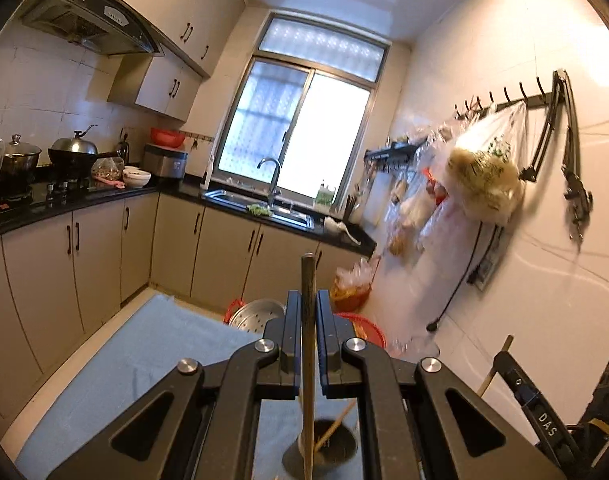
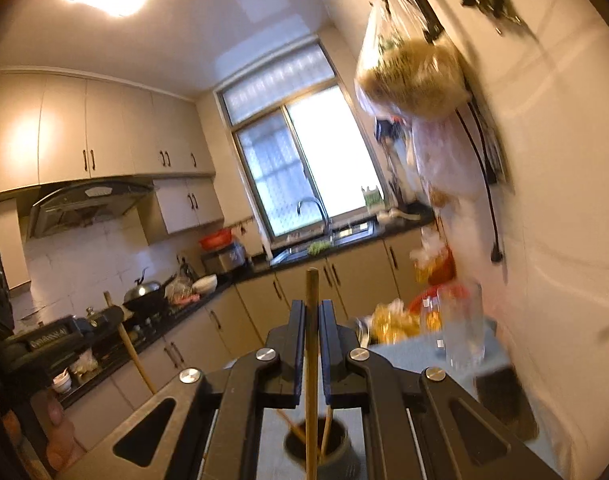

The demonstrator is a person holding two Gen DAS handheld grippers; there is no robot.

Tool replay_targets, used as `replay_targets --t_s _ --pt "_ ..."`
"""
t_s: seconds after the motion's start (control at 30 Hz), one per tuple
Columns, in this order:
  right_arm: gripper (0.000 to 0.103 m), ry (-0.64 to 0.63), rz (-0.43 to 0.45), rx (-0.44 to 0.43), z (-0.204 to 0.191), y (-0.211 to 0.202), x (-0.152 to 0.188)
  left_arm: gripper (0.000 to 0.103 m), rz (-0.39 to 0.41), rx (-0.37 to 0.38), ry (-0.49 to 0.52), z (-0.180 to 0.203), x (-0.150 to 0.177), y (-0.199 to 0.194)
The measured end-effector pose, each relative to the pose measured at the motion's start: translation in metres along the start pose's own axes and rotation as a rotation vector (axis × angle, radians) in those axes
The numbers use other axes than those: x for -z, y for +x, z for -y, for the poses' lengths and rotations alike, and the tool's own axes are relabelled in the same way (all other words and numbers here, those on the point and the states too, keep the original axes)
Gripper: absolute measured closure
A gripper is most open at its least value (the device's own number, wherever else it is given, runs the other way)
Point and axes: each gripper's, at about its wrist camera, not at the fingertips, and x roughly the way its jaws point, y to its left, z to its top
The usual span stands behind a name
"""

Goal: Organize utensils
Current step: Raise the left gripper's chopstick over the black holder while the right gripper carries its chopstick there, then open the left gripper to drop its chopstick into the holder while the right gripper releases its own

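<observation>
In the left wrist view my left gripper (image 1: 307, 298) is shut on a brown chopstick (image 1: 307, 272) that stands upright between its pads. Its lower end hangs over a dark round holder (image 1: 338, 442) with another chopstick leaning in it. My right gripper (image 2: 312, 307) is shut on a second upright chopstick (image 2: 312, 284) above the same holder (image 2: 324, 454), which holds a few sticks. Each gripper shows in the other's view: the right one (image 1: 522, 386) at the lower right, the left one (image 2: 60, 340) at the left, each with its stick.
A blue cloth (image 1: 144, 360) covers the table under the holder. A clear glass (image 2: 462, 330) stands on it near the tiled wall, where plastic bags (image 1: 484, 176) hang from hooks. Past the table's far edge are a metal steamer (image 1: 256, 314) and a red basket (image 1: 370, 332).
</observation>
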Motion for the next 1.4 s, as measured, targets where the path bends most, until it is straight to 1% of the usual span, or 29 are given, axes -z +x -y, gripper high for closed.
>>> replay_targets --t_s 0.07,0.17,0.3,0.43,0.47,0.5,0.6,0.7,0.83,0.93,1.13,1.2,1.23,1.27,1.3,1.33,1.37,1.4 --pt "0.095 -0.005 0.029 0.006 -0.001 0.013 -0.007 0.096 -0.007 0.006 -0.008 0.003 -0.003 0.017" --pt "0.095 -0.006 0.044 0.004 -0.002 0.033 -0.015 0.096 0.017 -0.005 -0.003 0.007 -0.003 0.034" --pt "0.095 -0.017 0.056 0.015 -0.004 0.055 -0.013 0.096 0.004 -0.01 -0.005 0.009 0.005 0.053" --pt "0.095 -0.032 0.064 0.04 0.0 0.073 0.0 0.096 0.007 0.0 -0.032 0.009 0.015 0.065" --pt "0.095 -0.035 0.065 0.043 0.002 0.078 0.005 0.096 0.016 -0.01 -0.029 0.011 0.018 0.067" --pt "0.095 -0.04 0.063 0.049 0.003 0.081 0.007 0.096 0.023 -0.021 -0.013 0.014 0.021 0.069" --pt "0.095 -0.038 0.034 0.05 0.008 0.091 0.016 0.096 0.007 -0.022 0.012 0.02 0.033 0.076" --pt "0.095 -0.028 0.008 0.059 0.019 0.094 0.027 0.096 0.021 -0.044 0.049 0.023 0.046 0.076" --pt "0.095 0.001 -0.054 0.043 0.034 0.101 0.038 0.096 -0.021 -0.051 0.089 0.025 0.062 0.081" --pt "0.095 0.026 -0.086 0.034 0.043 0.103 0.045 0.096 -0.055 -0.054 0.089 0.021 0.071 0.082" --pt "0.091 0.052 -0.117 0.02 0.052 0.104 0.049 0.096 -0.135 -0.051 0.148 0.027 0.08 0.085" --pt "0.091 0.063 -0.125 0.017 0.053 0.102 0.05 0.094 -0.157 -0.063 0.152 0.026 0.082 0.085" --pt "0.091 0.071 -0.139 0.007 0.054 0.101 0.05 0.094 -0.161 -0.056 0.148 0.025 0.081 0.082" --pt "0.091 0.079 -0.153 0.004 0.055 0.099 0.049 0.092 -0.167 -0.044 0.137 0.022 0.078 0.076" --pt "0.091 0.093 -0.168 0.006 0.056 0.095 0.048 0.081 -0.174 -0.036 0.127 0.02 0.075 0.072" --pt "0.09 0.105 -0.173 0.0 0.056 0.089 0.045 0.062 -0.183 -0.024 0.117 0.017 0.072 0.065" --pt "0.09 0.112 -0.172 -0.006 0.056 0.08 0.042 0.054 -0.18 -0.019 0.112 0.013 0.068 0.054" --pt "0.085 0.114 -0.17 -0.008 0.055 0.07 0.04 0.05 -0.169 -0.039 0.113 0.008 0.065 0.043"
